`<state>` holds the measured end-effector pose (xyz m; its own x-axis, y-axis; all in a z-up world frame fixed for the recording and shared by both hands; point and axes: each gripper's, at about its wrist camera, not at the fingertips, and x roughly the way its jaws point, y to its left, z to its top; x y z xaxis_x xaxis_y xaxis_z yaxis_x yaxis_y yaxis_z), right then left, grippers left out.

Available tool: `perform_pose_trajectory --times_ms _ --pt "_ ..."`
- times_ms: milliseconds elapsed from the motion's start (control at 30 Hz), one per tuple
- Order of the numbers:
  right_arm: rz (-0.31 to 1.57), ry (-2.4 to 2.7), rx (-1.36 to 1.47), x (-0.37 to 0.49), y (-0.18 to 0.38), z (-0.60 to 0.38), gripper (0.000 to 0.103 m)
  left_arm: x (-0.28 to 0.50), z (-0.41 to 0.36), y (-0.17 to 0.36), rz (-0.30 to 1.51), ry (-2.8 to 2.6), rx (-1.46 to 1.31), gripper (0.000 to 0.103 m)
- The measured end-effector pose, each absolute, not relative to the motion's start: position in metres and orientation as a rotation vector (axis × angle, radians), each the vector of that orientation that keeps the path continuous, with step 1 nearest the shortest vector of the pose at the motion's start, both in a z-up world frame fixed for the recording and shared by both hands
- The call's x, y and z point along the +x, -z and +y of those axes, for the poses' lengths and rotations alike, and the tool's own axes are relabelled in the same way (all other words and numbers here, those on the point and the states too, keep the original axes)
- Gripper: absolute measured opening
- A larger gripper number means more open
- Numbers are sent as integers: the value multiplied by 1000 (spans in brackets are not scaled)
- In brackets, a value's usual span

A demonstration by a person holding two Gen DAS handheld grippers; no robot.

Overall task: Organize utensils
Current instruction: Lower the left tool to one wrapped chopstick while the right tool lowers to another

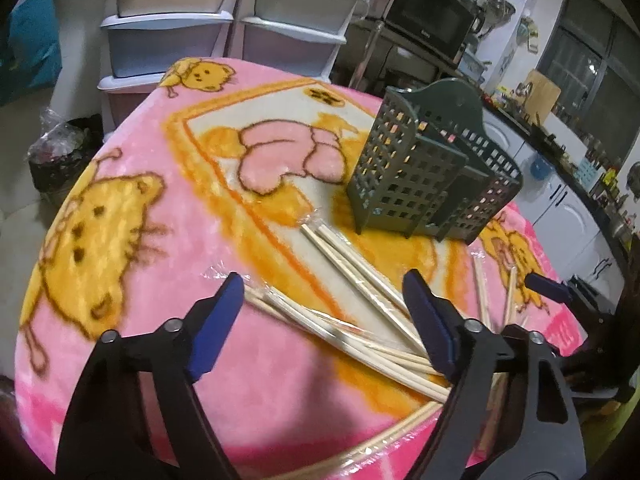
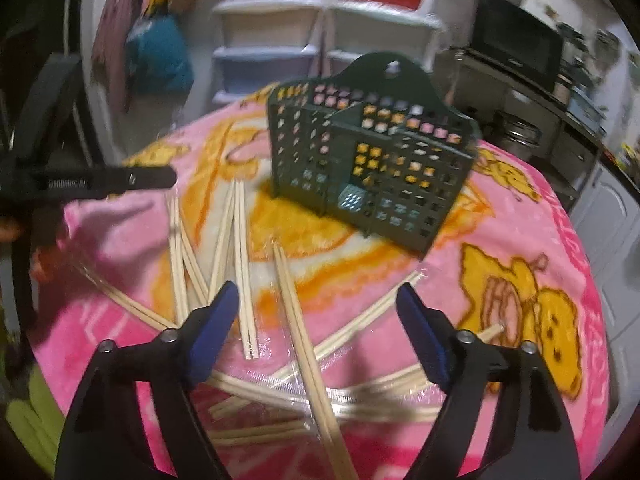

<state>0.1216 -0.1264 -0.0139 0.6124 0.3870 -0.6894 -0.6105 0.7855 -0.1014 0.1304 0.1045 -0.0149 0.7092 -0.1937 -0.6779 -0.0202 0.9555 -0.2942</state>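
A dark green perforated utensil holder stands upright on the pink cartoon blanket; it also shows in the right wrist view. Several pairs of wooden chopsticks in clear wrap lie scattered in front of it, also in the right wrist view. My left gripper is open and empty above the chopsticks. My right gripper is open and empty above crossed chopsticks. The right gripper's blue tip shows at the right of the left wrist view. The left gripper's dark finger shows at the left of the right wrist view.
Stacked plastic drawers stand behind the table. A black microwave sits on a rack at the back right. A kitchen counter with cabinets runs along the right. A black bag sits on the floor at left.
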Motion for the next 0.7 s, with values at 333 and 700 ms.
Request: perform_pose_trajectory --times_ms 333,700 --pt "867 -681 -431 159 39 -97 44 151 124 36 878 100 -326 56" --pt "959 -708 -432 186 55 -76 36 170 125 41 911 113 -298 33"
